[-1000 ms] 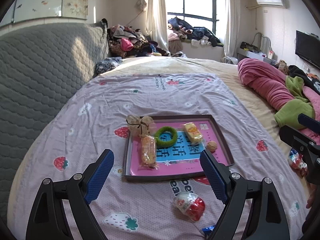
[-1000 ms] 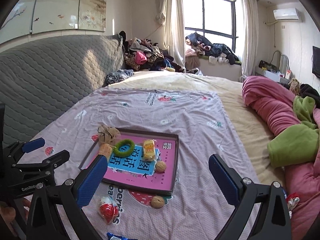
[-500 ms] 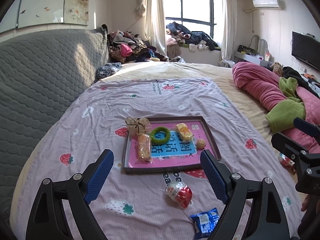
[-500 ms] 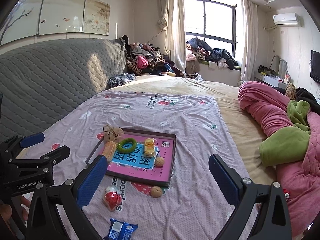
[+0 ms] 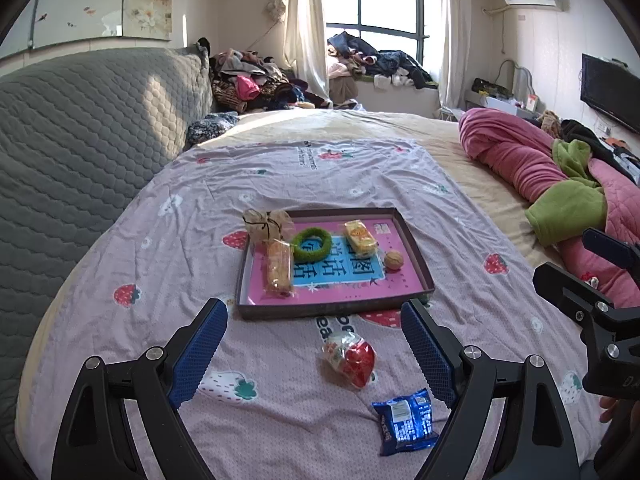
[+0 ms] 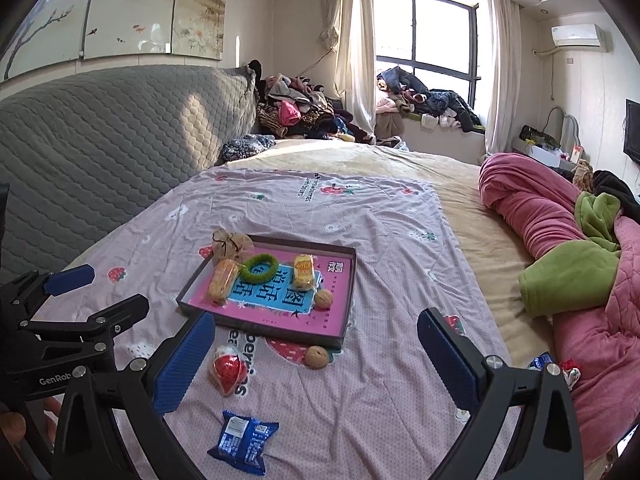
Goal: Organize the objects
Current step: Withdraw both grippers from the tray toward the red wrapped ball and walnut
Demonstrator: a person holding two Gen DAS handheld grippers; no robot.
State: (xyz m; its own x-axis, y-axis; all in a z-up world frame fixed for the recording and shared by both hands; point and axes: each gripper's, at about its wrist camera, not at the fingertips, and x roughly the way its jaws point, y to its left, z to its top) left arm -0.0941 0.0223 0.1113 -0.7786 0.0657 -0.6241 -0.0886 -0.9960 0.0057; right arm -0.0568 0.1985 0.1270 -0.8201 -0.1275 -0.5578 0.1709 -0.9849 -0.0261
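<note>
A shallow pink-lined box tray (image 5: 420, 268) (image 6: 348, 292) lies on the strawberry-print sheet. In it are a green ring (image 5: 312, 245) (image 6: 261, 268), two wrapped snack cakes (image 5: 279, 266) (image 5: 361, 238), a walnut (image 5: 394, 260) (image 6: 323, 298) and a gauze pouch (image 5: 266, 222) at its far left corner. In front of the tray lie a red wrapped candy (image 5: 352, 358) (image 6: 228, 368), a blue snack packet (image 5: 406, 420) (image 6: 242, 442) and a loose walnut (image 6: 316, 356). My left gripper (image 5: 314, 344) and right gripper (image 6: 316, 364) are open, empty and held above the near sheet.
A grey quilted headboard (image 5: 80, 128) is on the left. A pink and green duvet (image 6: 560, 264) is bunched on the right, with small wrapped items (image 6: 554, 366) beside it. Clothes are piled by the window (image 6: 420, 100).
Both grippers have pulled back and risen from the tray. The blue packet has come into view. Both stay open and empty.
</note>
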